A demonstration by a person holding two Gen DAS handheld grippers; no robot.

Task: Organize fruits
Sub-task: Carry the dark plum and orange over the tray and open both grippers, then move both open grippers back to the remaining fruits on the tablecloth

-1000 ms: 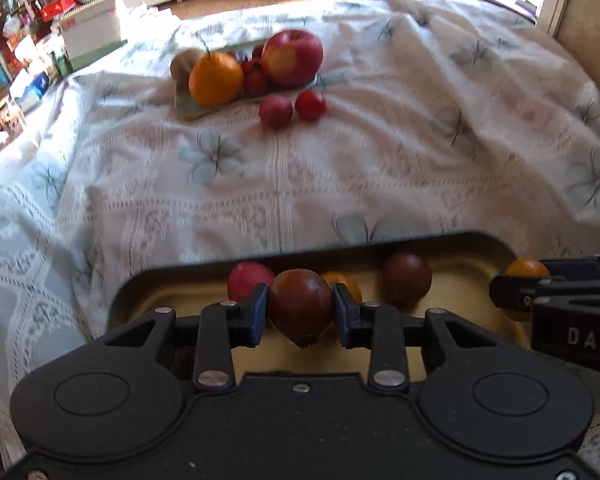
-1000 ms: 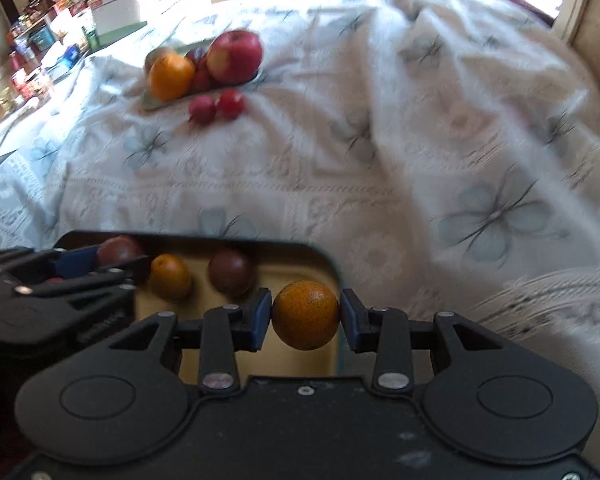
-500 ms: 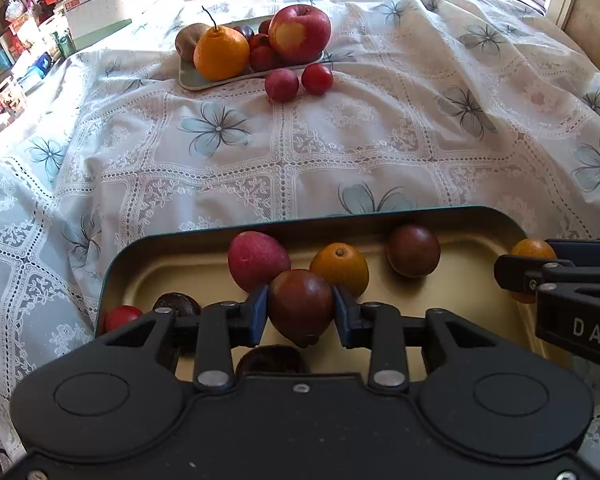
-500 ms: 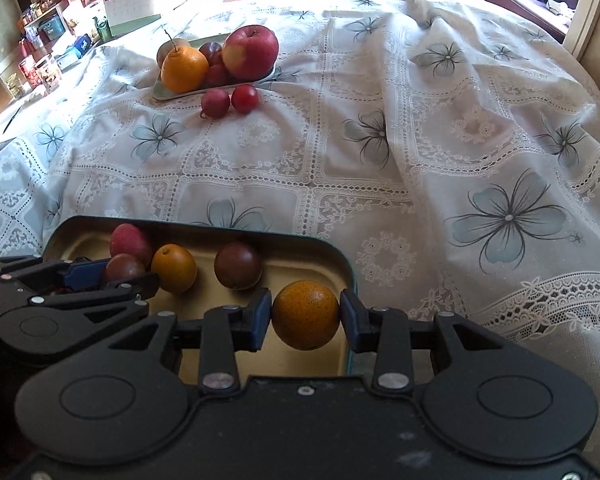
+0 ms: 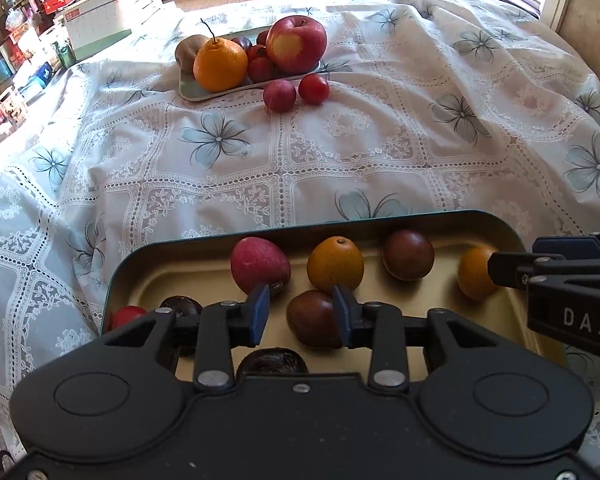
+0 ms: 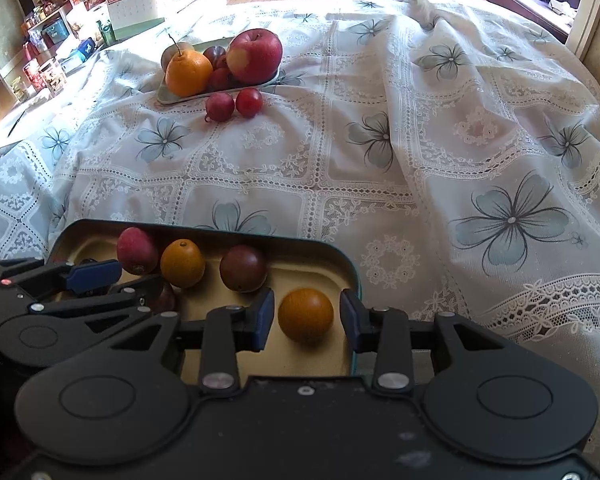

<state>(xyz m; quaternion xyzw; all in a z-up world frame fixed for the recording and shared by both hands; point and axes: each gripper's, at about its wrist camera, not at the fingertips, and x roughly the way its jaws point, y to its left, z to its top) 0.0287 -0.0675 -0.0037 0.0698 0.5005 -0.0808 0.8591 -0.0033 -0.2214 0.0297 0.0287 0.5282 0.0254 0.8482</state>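
A dark-rimmed tray (image 5: 204, 276) (image 6: 340, 256) with a tan floor lies close in front and holds several small fruits. My left gripper (image 5: 300, 314) is open over it, and a dark red-brown fruit (image 5: 314, 318) lies on the tray floor between its fingers. My right gripper (image 6: 307, 320) is open, and a small orange fruit (image 6: 306, 315) lies on the tray between its fingers. A red fruit (image 5: 260, 265), an orange one (image 5: 335, 265) and a dark one (image 5: 408, 254) lie along the tray's far side.
At the far side of the flowered tablecloth (image 5: 340, 152), a pale plate (image 5: 192, 94) holds a large apple (image 5: 296, 44), an orange (image 5: 220, 64), a kiwi and small red fruits. Two small red fruits (image 5: 280, 95) (image 5: 314, 89) lie on the cloth beside it. Cluttered shelves stand at the far left.
Both grippers have opened and let go of their fruits: the dark fruit and the orange fruit now lie on the tray floor. Both views came down closer over the tray.
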